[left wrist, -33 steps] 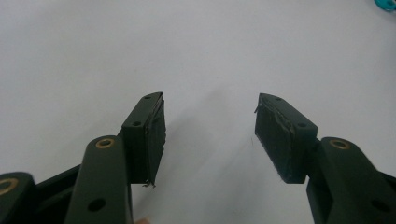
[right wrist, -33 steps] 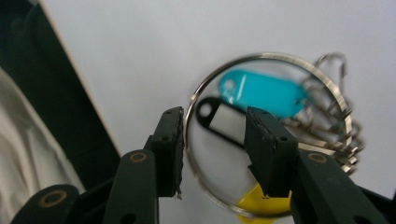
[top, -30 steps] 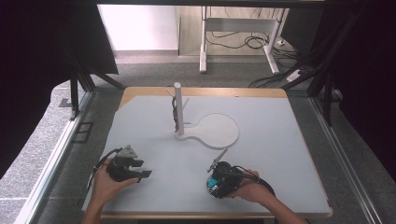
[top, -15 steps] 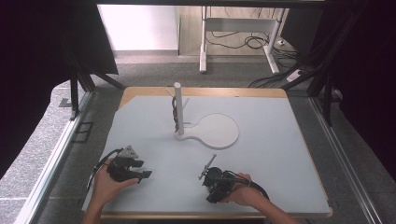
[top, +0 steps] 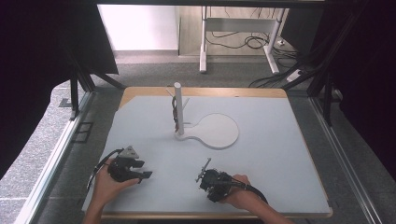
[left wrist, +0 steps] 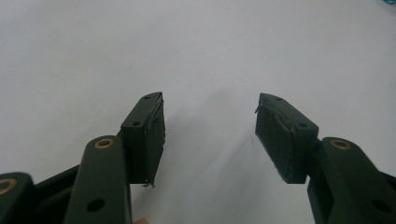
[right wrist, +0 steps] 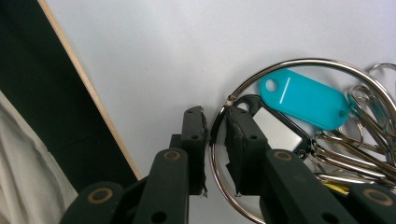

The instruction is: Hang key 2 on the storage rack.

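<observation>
A large metal key ring (right wrist: 299,61) lies on the grey table top, carrying a teal tag (right wrist: 303,99), a black-framed tag and several keys (right wrist: 355,154). My right gripper (right wrist: 215,116) straddles the ring's wire. Its jaws have just been closing, and a narrow gap remains beside the wire. From above, the right gripper (top: 211,179) is near the front edge with a key (top: 204,167) sticking out past it. My left gripper (top: 142,169) rests at the front left. In the left gripper view, this gripper (left wrist: 210,121) is open over bare table with nothing between the pads.
A white stand with an upright post (top: 178,109) and a round flat base (top: 217,130) sits at mid-table, with something dark hanging on the post. The table's wooden front edge (right wrist: 88,88) runs close to the right gripper. Desk legs and cables lie beyond the table.
The right hand with its gripper has shifted a little left and toward the front edge. The left hand has stayed where it was.
</observation>
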Available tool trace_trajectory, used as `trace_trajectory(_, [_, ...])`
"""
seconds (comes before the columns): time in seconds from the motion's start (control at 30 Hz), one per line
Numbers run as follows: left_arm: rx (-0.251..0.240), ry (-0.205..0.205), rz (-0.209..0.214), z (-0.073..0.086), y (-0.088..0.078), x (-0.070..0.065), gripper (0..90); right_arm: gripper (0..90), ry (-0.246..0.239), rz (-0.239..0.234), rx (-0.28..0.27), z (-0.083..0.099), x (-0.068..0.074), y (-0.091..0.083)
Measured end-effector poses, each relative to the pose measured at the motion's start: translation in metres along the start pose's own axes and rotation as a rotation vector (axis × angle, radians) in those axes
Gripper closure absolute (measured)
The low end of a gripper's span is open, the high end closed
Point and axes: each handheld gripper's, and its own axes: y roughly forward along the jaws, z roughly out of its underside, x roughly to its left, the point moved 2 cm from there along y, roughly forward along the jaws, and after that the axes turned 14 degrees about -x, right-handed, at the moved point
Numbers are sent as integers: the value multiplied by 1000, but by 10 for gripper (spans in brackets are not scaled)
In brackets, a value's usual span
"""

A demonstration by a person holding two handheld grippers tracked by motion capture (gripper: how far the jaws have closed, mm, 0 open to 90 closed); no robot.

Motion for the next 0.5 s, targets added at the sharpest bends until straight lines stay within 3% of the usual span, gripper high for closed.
trace_trajectory(0.33, [6,3,-1,1,1,0,427,859,56,-17,11,-1,-7,0])
trace_trajectory(0.5, [7,4,-3,1,1,1,426,876,94,-61,-2,1,-14,-1])
